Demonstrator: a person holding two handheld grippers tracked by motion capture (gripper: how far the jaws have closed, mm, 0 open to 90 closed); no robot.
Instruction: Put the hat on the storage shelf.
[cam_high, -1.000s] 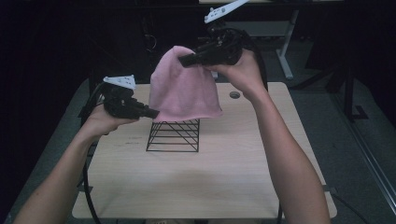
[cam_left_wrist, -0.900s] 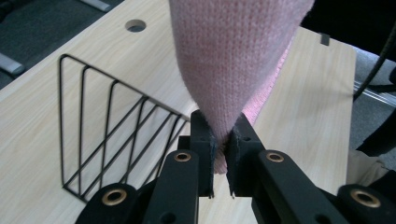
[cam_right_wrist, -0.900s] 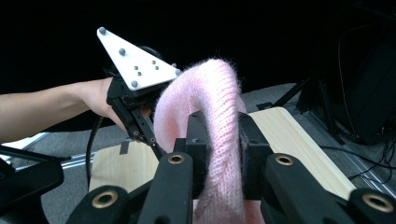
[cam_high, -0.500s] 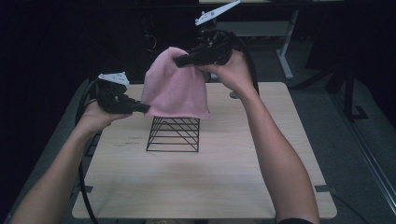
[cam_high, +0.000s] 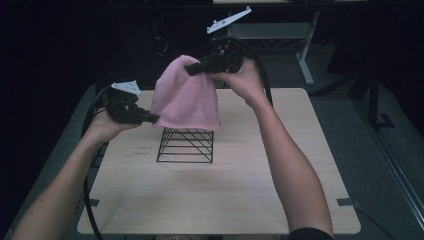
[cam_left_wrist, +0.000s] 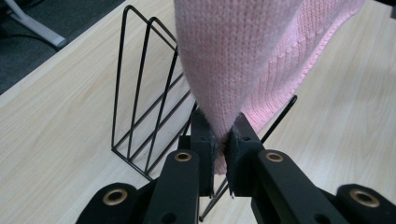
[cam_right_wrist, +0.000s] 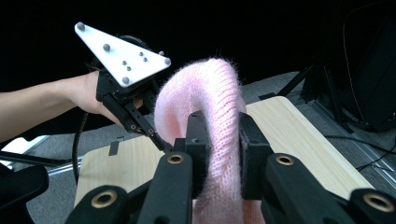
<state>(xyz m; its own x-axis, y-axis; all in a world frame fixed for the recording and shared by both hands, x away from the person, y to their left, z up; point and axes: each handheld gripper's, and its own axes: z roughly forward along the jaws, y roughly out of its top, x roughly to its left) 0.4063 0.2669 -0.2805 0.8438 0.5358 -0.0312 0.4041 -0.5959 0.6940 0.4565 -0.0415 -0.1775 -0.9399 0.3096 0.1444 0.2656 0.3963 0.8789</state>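
Observation:
A pink knitted hat (cam_high: 186, 100) hangs in the air over a black wire rack (cam_high: 185, 145) that stands on the wooden table (cam_high: 220, 195). My right gripper (cam_high: 192, 69) is shut on the hat's crown (cam_right_wrist: 219, 135) and holds it up. My left gripper (cam_high: 154, 119) is shut on the hat's lower ribbed edge (cam_left_wrist: 222, 130) at the left. In the left gripper view the rack (cam_left_wrist: 144, 102) stands just behind the jaws, under the hat (cam_left_wrist: 243, 56). The hat's hem hides the rack's top in the high view.
In the right gripper view the other gripper with its white three-cornered plate (cam_right_wrist: 122, 53) shows beyond the hat. A white desk frame (cam_high: 300, 45) stands on the dark floor behind the table. Cables trail off the table's left side.
Both grippers have carried the hat a little to the left and lower, so its hem now hangs over the rack's top. Both grips stay unchanged.

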